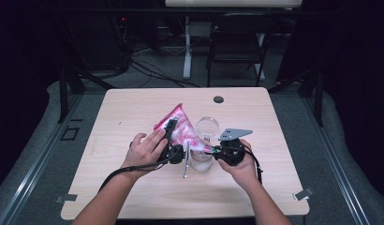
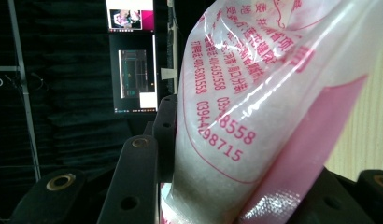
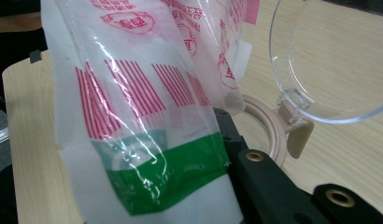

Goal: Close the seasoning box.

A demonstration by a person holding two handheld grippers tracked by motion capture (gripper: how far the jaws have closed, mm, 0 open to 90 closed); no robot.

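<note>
A pink-and-white printed plastic bag of white granules hangs tilted above a clear jar, whose hinged clear lid stands open. My left gripper is shut on the bag's bulging body, one black jaw on each side. My right gripper is shut on the bag's low, green-striped end, right at the jar's beige rim. The bag hides the right gripper's left jaw. The lid rises just beyond the rim.
A thin metal utensil lies on the wooden table beside the jar. A black grommet sits near the far edge. A folding chair and a desk leg stand behind the table.
</note>
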